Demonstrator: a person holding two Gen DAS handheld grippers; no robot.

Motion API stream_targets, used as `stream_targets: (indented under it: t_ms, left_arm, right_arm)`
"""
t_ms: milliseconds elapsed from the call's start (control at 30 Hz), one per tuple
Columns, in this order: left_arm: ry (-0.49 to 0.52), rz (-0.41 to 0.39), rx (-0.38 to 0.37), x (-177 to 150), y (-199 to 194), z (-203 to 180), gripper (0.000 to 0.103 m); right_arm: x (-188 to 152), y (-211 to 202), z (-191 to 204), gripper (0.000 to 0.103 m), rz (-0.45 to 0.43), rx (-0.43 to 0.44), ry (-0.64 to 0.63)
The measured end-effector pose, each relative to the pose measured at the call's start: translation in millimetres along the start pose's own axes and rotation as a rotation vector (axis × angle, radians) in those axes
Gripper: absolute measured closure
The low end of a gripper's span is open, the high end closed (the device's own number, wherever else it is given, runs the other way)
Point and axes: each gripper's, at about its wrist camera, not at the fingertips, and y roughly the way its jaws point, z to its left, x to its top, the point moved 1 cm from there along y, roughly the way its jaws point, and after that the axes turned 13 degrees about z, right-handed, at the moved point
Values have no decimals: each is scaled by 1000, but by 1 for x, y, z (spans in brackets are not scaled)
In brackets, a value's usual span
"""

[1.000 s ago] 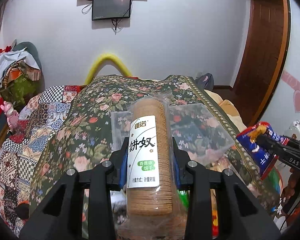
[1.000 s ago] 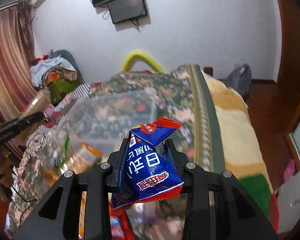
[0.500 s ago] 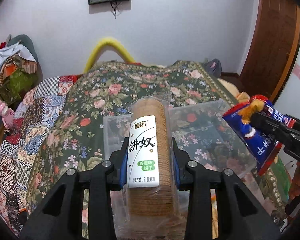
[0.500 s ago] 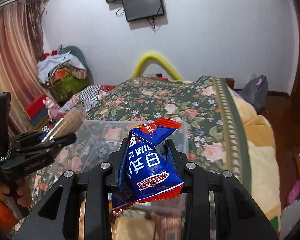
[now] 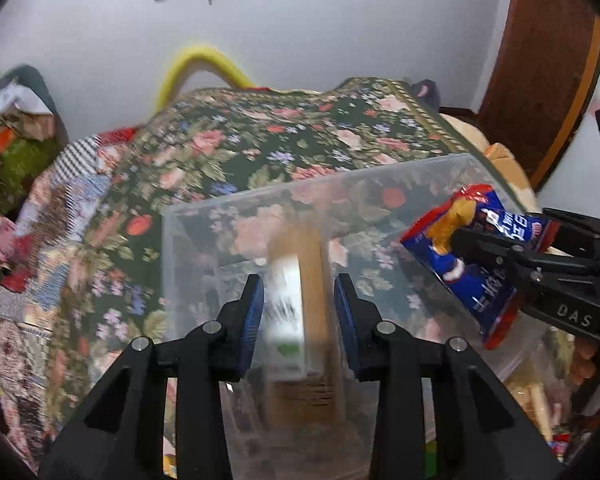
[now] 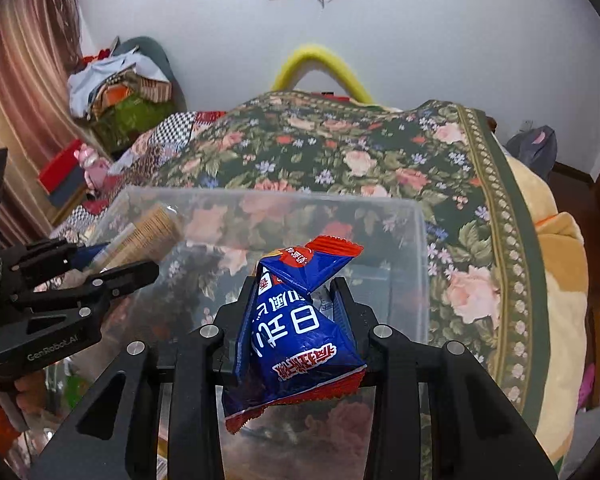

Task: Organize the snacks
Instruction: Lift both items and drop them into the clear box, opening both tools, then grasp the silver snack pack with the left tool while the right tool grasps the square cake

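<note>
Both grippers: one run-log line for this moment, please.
left gripper: shut on biscuit pack | right gripper: shut on blue snack bag | both over clear bin

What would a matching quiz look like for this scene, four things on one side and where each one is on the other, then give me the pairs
Things:
1. biscuit sleeve
2. blue snack packet
3. clear plastic bin
4. yellow arch

Places:
A. against the white wall, behind the bed
B. in the left claw
C. on the floral bedspread
D. in the right claw

Pairs: 1-B, 2-D, 3-C, 4-A
</note>
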Motion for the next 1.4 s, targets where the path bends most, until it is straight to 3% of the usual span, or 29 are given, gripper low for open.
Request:
stream_targets:
  t_ms: [133, 367, 633, 800, 1033, 1400]
  left_arm:
    - [23, -27, 22, -1, -8, -4, 63]
    - [12, -96, 22, -6, -40, 2, 57]
    - [-30, -177, 13, -26, -88, 20, 47]
    - [-52, -186, 19, -45, -107, 37, 43]
    - [-73, -126, 26, -79, -101, 56, 41]
    - [-150, 18, -32, -125, -51, 73, 41]
  right_arm:
    - [-3, 3, 2, 64, 22, -2, -4]
    - [-3, -15, 3, 55, -21, -8, 4]
    - [-16, -60, 13, 55, -107, -11, -11]
    - [-31, -82, 19, 54, -139, -9, -19]
    - [-54, -86, 20, 53, -131, -9, -7]
    - [-95, -55, 11, 53, -14, -4, 32]
